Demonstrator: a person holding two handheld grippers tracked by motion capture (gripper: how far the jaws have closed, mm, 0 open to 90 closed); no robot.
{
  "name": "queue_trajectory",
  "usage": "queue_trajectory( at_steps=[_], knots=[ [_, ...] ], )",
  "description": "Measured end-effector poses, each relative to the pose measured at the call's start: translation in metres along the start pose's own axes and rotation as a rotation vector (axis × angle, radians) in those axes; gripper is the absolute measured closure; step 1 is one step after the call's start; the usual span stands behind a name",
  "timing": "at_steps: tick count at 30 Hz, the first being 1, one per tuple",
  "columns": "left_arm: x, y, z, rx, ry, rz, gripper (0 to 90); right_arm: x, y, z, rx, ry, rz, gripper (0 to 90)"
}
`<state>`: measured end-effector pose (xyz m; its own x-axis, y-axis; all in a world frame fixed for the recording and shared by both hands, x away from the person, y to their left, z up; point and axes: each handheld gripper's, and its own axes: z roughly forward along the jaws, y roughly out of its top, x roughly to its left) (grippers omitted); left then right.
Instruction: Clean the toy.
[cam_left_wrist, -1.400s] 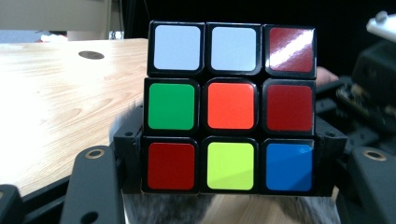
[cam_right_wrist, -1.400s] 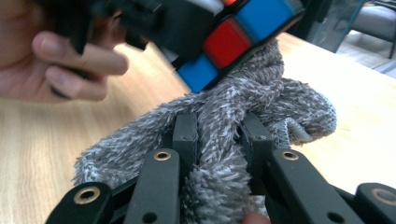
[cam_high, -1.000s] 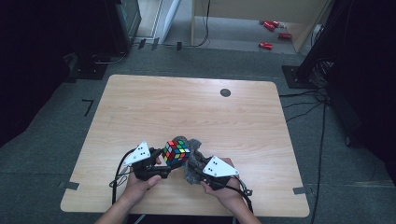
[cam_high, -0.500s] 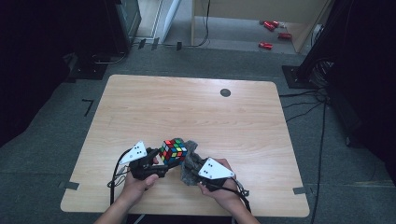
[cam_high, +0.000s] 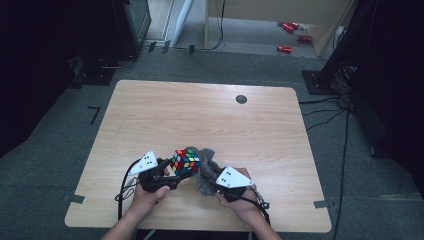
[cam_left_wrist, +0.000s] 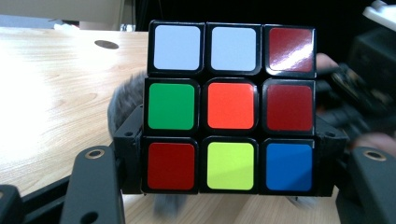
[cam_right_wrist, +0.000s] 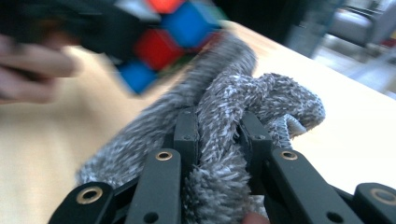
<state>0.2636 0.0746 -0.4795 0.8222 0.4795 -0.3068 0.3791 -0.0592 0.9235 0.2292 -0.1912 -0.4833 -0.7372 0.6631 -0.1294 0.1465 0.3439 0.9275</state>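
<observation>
At the near edge of the wooden table (cam_high: 210, 120), the person's two hands come in from the bottom of the high view, each holding a gripper. The left gripper (cam_left_wrist: 224, 154) has its jaws closed against the two sides of a Rubik's cube (cam_left_wrist: 231, 107), holding it clear of the tabletop; in the left gripper view the facing side reads, row by row, white, white, red; green, orange, red; red, yellow, blue. No brand name or lettering can be read on the stickers. The right gripper (cam_right_wrist: 217, 135) has its jaws pinched on a fold of a grey fluffy cloth (cam_right_wrist: 243, 107), the pile bulging up between and around them. In the high view the cloth (cam_high: 202, 172) lies bunched just right of the cube (cam_high: 184, 162), touching it or very nearly so, between the left gripper (cam_high: 167, 172) and the right gripper (cam_high: 212, 177). Each gripper carries a pale three-cornered plate with small dark dots on top and trails a black cable. Farther off, a round dark grommet hole (cam_high: 241, 99) sits near the table's far edge. Beyond the table, on the grey carpet, lie several small red objects (cam_high: 287, 35), too small to identify.
</observation>
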Motion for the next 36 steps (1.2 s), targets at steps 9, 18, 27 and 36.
queue_trajectory(
  at_steps=[9,18,27,36],
  knots=[
    [0.001,0.000,0.002,0.004,0.005,-0.002,34.8,-0.056,-0.022,-0.016,0.092,-0.208,0.155,73.5],
    [0.002,0.001,0.004,0.017,0.019,-0.012,34.8,-0.069,-0.045,-0.009,0.189,-0.218,0.199,65.8],
    [0.010,0.007,0.004,0.027,0.038,-0.042,34.8,-0.072,-0.036,-0.021,0.088,-0.211,0.190,23.6],
    [0.009,0.015,0.005,0.052,0.010,-0.082,34.8,-0.040,-0.021,-0.020,-0.061,-0.079,0.003,22.3]
  ],
)
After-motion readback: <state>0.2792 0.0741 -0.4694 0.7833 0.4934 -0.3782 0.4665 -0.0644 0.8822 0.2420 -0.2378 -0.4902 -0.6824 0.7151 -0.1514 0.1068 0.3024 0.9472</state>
